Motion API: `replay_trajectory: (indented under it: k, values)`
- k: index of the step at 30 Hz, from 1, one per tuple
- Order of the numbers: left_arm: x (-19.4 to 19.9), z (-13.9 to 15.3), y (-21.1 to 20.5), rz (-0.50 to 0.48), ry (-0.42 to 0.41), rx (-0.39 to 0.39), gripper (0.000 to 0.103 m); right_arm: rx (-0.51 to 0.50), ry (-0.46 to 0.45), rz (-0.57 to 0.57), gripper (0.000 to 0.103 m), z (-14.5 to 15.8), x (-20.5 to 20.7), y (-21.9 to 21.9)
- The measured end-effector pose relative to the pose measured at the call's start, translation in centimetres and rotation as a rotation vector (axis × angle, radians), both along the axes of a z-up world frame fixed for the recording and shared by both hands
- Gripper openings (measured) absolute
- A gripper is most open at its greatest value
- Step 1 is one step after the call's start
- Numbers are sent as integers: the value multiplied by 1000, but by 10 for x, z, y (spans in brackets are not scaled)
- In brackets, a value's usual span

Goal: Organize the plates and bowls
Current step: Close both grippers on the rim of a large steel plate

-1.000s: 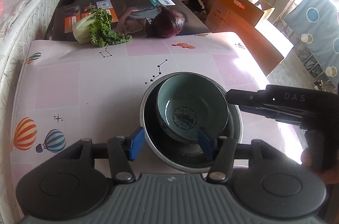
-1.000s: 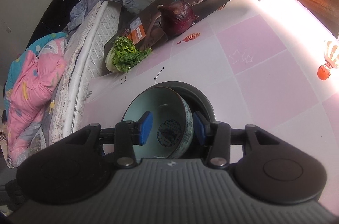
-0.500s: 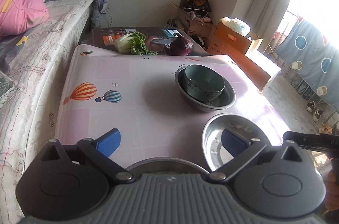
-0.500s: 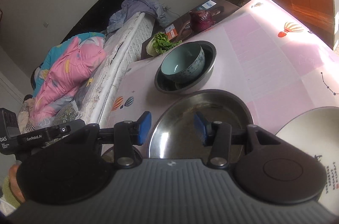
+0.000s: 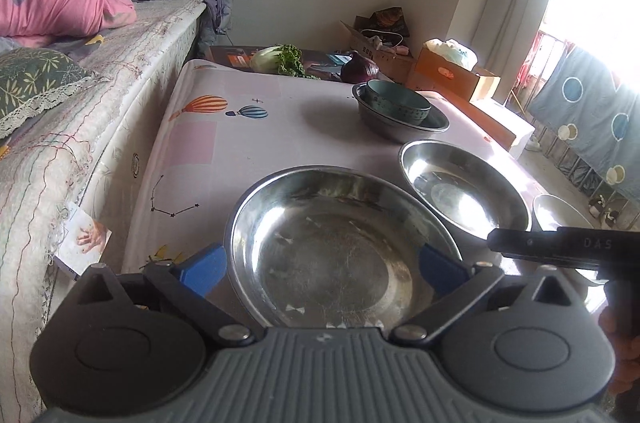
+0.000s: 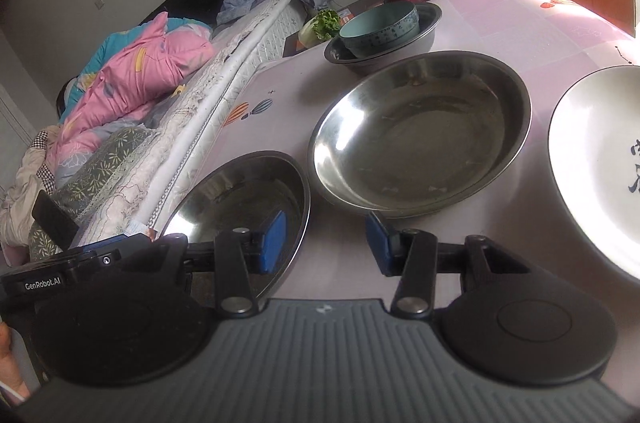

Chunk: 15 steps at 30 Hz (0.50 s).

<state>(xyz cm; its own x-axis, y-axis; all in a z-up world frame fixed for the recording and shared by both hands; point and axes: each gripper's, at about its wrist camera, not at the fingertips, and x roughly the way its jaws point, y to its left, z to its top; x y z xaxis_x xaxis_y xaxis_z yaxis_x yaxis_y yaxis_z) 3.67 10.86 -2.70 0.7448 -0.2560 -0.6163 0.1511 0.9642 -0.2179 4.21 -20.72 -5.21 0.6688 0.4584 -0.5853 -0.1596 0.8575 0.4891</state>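
Steel, thin and shiny, makes up the wide shallow basin (image 5: pixel 340 247) lying right below your left gripper (image 5: pixel 322 269), whose blue fingers are spread wide to either side of it, holding nothing. It should feel light and stiff but slick, so take it by the rolled rim, one finger inside, one outside. Just beside it sits a second steel basin (image 5: pixel 464 183), scuffed and mirror-bright. Your right gripper (image 6: pixel 326 243) hovers at the table's near edge between those two basins, fingers apart and empty, the left pad over the nearer basin's rim. Farther back, a teal ceramic bowl (image 5: pixel 398 102) with a patterned band rests tilted inside a third steel bowl (image 5: pixel 400 127); it is heavier and breakable. To your right lies a white ceramic plate (image 6: pixel 592 159) with dark brushwork, also fragile. All stand on a pink tablecloth (image 5: pixel 200 143) printed with balloons. Beyond are a leafy cabbage (image 5: pixel 280 60) and a purple cabbage (image 5: pixel 359 73).
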Motion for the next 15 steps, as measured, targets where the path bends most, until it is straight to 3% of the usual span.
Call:
replay_trajectory:
  k: [5, 11, 15]
  values:
    - [0, -11, 9, -5, -2, 10, 103, -21, 21, 26, 44, -8, 13, 26]
    - [10, -22, 5, -9, 1, 125, 103, -73, 41, 25, 44, -17, 28, 45]
    - [18, -30, 1, -29, 19, 143, 95, -86, 49, 24, 43, -19, 36, 50]
